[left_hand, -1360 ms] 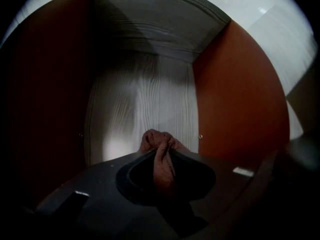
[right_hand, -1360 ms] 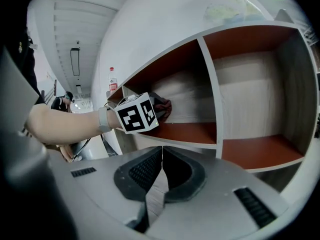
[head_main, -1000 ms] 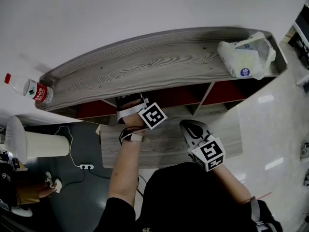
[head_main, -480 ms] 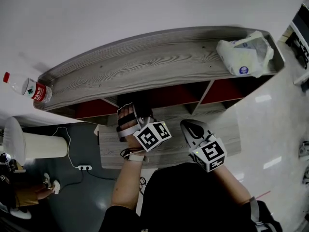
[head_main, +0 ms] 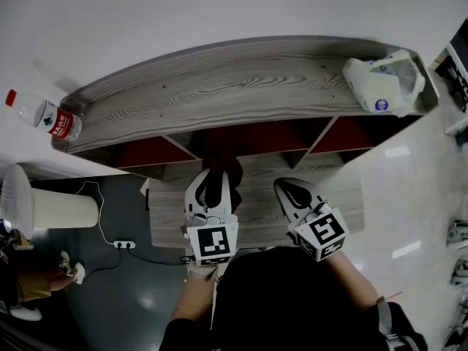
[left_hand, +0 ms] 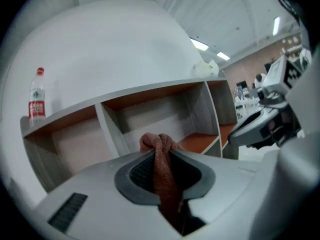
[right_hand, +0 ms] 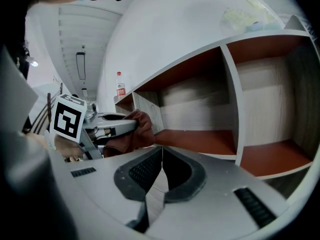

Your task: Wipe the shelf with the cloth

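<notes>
A grey wood shelf unit [head_main: 219, 86] with red-backed compartments stands against the white wall. My left gripper [head_main: 213, 178] is shut on a dark reddish cloth [head_main: 216, 187], just in front of the middle compartment, over the low grey ledge. In the left gripper view the cloth [left_hand: 162, 169] is bunched between the shut jaws of the left gripper [left_hand: 156, 153] and sticks out past the tips. My right gripper [head_main: 287, 189] hovers to the right, shut and empty. In the right gripper view its jaws [right_hand: 161, 153] meet at the tips, facing the open compartments [right_hand: 200, 109].
A water bottle [head_main: 45, 115] lies at the left end of the shelf top. A white plastic bag [head_main: 385, 83] sits at its right end. On the dark floor at the left stand a white cylinder [head_main: 47, 210] and a power strip [head_main: 121, 245].
My left gripper has pulled back from under the shelf top toward the person, carrying the cloth, and now points straight at the shelf. The right gripper has stayed in place.
</notes>
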